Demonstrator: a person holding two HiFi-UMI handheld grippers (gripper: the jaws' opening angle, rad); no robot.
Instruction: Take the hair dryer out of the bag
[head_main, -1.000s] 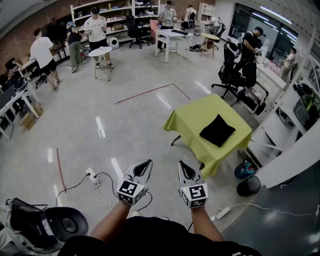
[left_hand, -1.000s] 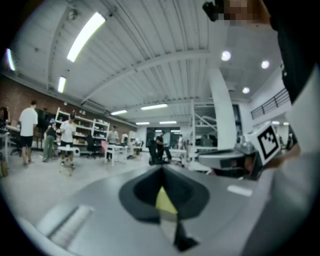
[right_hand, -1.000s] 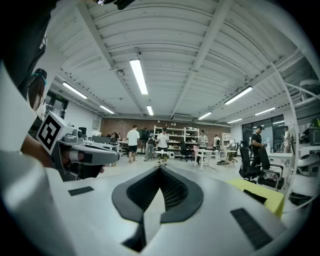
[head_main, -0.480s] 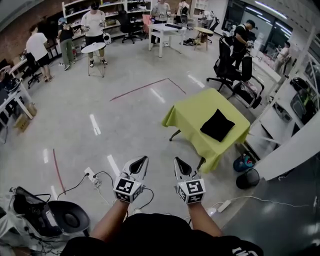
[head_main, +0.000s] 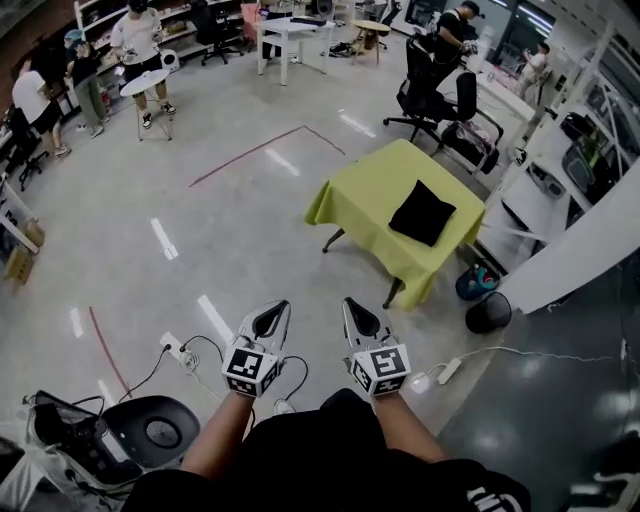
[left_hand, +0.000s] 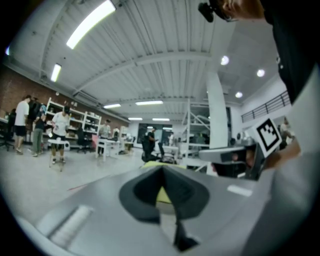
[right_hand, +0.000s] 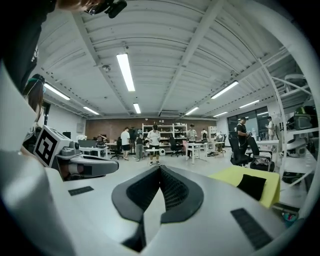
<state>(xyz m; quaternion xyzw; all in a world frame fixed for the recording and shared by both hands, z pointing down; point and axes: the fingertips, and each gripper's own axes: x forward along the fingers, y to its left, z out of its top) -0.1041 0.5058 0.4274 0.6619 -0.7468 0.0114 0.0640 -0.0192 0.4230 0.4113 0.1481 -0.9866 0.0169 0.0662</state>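
Note:
A black bag (head_main: 421, 213) lies on a small table under a yellow-green cloth (head_main: 363, 198), some way ahead and to the right of me; the bag (right_hand: 251, 185) also shows at the right of the right gripper view. No hair dryer is visible. My left gripper (head_main: 273, 316) and right gripper (head_main: 355, 313) are held side by side in front of my body, well short of the table, both shut and empty. In the left gripper view a sliver of the yellow cloth (left_hand: 162, 194) shows past the shut left gripper (left_hand: 161, 172). The right gripper (right_hand: 160, 172) is pressed shut too.
A power strip (head_main: 172, 350) with cables lies on the floor at left, another power strip (head_main: 447, 371) at right. A black round stool (head_main: 150, 434) stands at lower left. A black bin (head_main: 489, 313) sits by the table. Office chairs (head_main: 440, 100) and several people (head_main: 138, 40) are farther off.
The table with the bag has drawn nearer and shifted up-left in the head view as I walk toward it. Both grippers stay shut, side by side, a little lower in the picture.

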